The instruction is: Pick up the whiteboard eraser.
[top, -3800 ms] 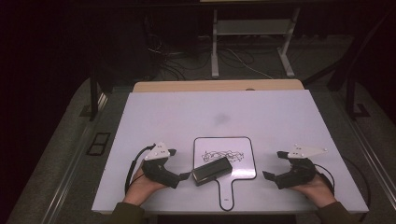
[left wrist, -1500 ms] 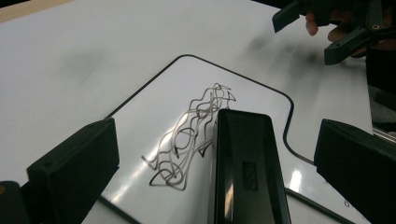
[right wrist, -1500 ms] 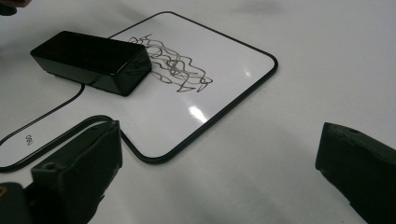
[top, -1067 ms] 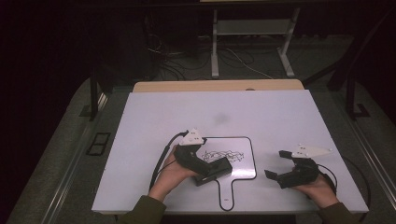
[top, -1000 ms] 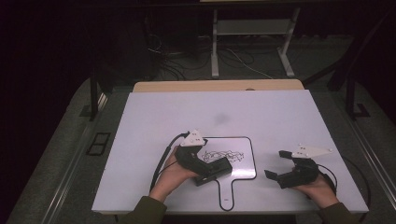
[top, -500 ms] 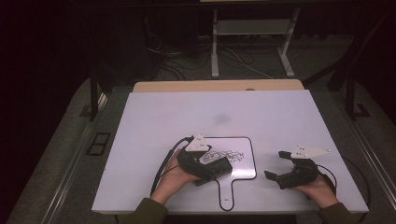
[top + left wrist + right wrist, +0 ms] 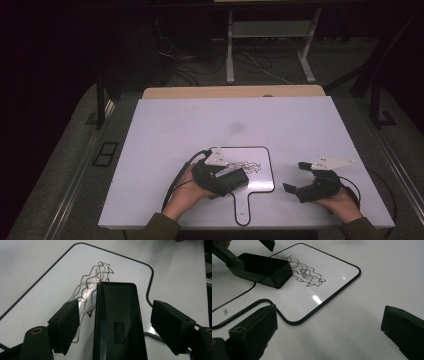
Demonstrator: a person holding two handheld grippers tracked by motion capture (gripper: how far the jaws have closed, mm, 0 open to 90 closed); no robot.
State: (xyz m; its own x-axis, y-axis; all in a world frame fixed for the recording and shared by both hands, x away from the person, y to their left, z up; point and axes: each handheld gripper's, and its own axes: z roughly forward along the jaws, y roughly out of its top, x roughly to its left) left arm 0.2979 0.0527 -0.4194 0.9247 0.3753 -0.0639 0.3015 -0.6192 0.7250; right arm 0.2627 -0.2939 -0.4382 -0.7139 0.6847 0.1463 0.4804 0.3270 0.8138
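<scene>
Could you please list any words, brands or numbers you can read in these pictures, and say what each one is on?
"deli", raised and seen upside down, on top of the black eraser between the left gripper's open jaws.
A small printed mark on the whiteboard's handle, probably the same brand, too small to read surely.
The scribble on the board is wavy lines, not writing.

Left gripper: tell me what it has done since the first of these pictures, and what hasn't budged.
The left gripper has moved rightward from the bare table onto the whiteboard and now straddles the black eraser, its fingers open on either side with gaps showing, so nothing is clamped yet. The eraser looks unmoved, at the edge of the scribble. The right gripper stayed put, open, on the table.
</scene>
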